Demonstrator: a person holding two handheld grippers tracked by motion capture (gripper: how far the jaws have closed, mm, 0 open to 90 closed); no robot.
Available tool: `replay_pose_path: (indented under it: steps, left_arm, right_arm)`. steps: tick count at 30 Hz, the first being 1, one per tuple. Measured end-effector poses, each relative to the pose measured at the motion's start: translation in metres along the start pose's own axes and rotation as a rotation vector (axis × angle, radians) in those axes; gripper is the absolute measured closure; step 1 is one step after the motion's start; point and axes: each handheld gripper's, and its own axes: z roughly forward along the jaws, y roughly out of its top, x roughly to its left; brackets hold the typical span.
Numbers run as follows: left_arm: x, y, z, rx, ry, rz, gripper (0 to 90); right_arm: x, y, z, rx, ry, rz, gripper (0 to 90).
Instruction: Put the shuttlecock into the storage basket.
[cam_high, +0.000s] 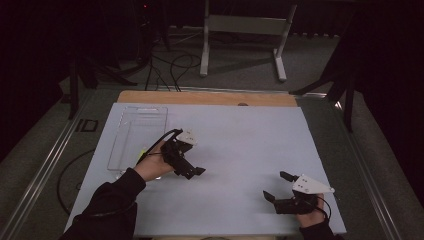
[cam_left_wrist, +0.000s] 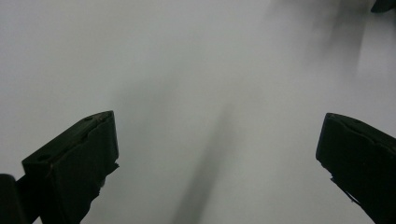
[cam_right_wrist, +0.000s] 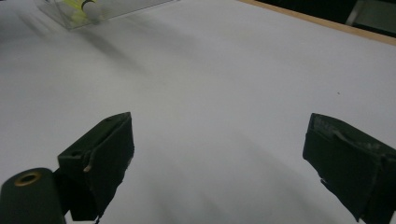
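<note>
My left gripper (cam_high: 194, 172) is held in a hand just right of a clear plastic tray (cam_high: 131, 131), low over the pale table (cam_high: 240, 140). Its black jaws point right and stand wide apart in the left gripper view (cam_left_wrist: 217, 154), with bare table between them. Near the front right edge, my right gripper (cam_high: 278, 186) is open too, aimed left across the table. In the right gripper view (cam_right_wrist: 219, 154) nothing lies between its jaws. A yellow-green item (cam_right_wrist: 77, 5) with a white end lies in the near end of the clear tray (cam_right_wrist: 116, 11); it appears as a yellow speck (cam_high: 143, 151) by the left hand.
A wooden strip (cam_high: 207, 97) runs along the table's far edge. Beyond it, the floor holds a white frame stand (cam_high: 240, 30) and loose cables (cam_high: 170, 70). A metal rail (cam_high: 45, 165) borders the table's left side.
</note>
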Motion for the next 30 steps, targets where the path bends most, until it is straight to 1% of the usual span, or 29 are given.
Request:
replay_pose_path:
  steps: [1,2,3,6,7,8,9,10,11,12,13,14,15,16,17,18,19,20,21,22,23,26,27,30]
  left_arm:
    - [-0.003,-0.003,0.0,-0.031,0.008,-0.008,0.1]
    - [-0.003,-0.003,0.0,-0.031,0.008,-0.008,0.1]
    - [-0.006,-0.007,0.001,-0.062,0.011,-0.019,0.0]
    - [-0.007,-0.011,0.002,-0.07,0.008,-0.03,0.1]
    - [-0.009,-0.015,0.004,-0.074,0.018,-0.029,0.1]
    - [-0.009,-0.015,0.004,-0.074,0.018,-0.029,0.0]
    - [-0.011,-0.019,0.006,-0.086,0.029,-0.043,0.1]
    - [-0.011,-0.019,0.006,-0.086,0.029,-0.043,0.1]
    - [-0.014,-0.022,0.007,-0.101,0.045,-0.04,0.1]
    - [-0.014,-0.022,0.007,-0.101,0.045,-0.04,0.1]
    - [-0.017,-0.024,0.007,-0.122,0.052,-0.036,0.1]
    - [-0.017,-0.024,0.007,-0.122,0.052,-0.036,0.1]
    - [-0.021,-0.025,0.009,-0.128,0.051,-0.041,0.1]
    - [-0.021,-0.025,0.009,-0.128,0.051,-0.041,0.1]
    - [-0.026,-0.025,0.011,-0.142,0.052,-0.034,0.1]
    - [-0.026,-0.025,0.011,-0.142,0.052,-0.034,0.1]
    - [-0.031,-0.026,0.012,-0.157,0.063,-0.031,0.1]
    - [-0.031,-0.026,0.012,-0.157,0.063,-0.031,0.1]
    - [-0.036,-0.029,0.013,-0.186,0.067,-0.028,0.1]
    - [-0.036,-0.029,0.013,-0.186,0.067,-0.028,0.1]
    - [-0.039,-0.031,0.015,-0.208,0.088,-0.023,0.1]
    - [-0.04,-0.035,0.016,-0.22,0.087,-0.03,0.1]
    - [-0.041,-0.039,0.017,-0.228,0.098,-0.028,0.1]
    - [-0.042,-0.042,0.019,-0.233,0.098,-0.022,0.1]
  right_arm:
    - [0.0,0.0,0.001,0.004,-0.002,-0.004,9.1]
    - [0.0,0.0,0.001,0.004,-0.002,-0.004,9.1]
    - [0.0,0.0,0.001,0.006,0.0,-0.002,9.0]
    - [0.0,0.0,0.001,0.007,0.001,-0.001,9.0]
    - [0.0,0.0,0.001,0.009,0.0,-0.001,9.0]
    - [0.0,0.0,0.001,0.009,0.0,-0.001,9.0]
    - [0.0,0.0,0.001,0.007,0.002,-0.001,9.0]
    - [0.0,0.0,0.001,0.007,0.002,-0.001,9.0]
    - [0.0,0.0,0.001,0.003,0.006,0.002,9.0]
    - [0.0,0.0,0.001,0.003,0.006,0.002,9.0]
    - [-0.001,0.0,0.0,-0.002,0.015,0.008,9.0]
    - [-0.001,0.0,0.0,-0.002,0.015,0.008,9.0]
    - [-0.001,0.0,0.0,-0.007,0.022,0.012,9.0]
    - [-0.001,0.0,0.0,-0.007,0.022,0.012,9.0]
    - [-0.001,0.0,-0.001,-0.007,0.018,0.012,9.0]
    - [-0.001,0.0,-0.001,-0.007,0.018,0.012,9.0]
    - [0.0,0.0,-0.001,-0.006,0.016,0.011,9.0]
    - [0.0,0.0,-0.001,-0.006,0.016,0.011,9.0]
    - [0.0,0.0,-0.001,-0.004,0.014,0.008,9.0]
    - [0.0,0.0,-0.001,-0.004,0.014,0.008,9.0]
    - [0.0,0.0,0.0,0.001,0.007,0.002,9.1]
    - [0.0,0.0,0.001,0.009,0.006,-0.001,9.1]
    - [0.0,-0.001,0.002,0.019,0.004,-0.01,9.0]
    - [0.001,-0.001,0.002,0.023,0.003,-0.013,9.1]
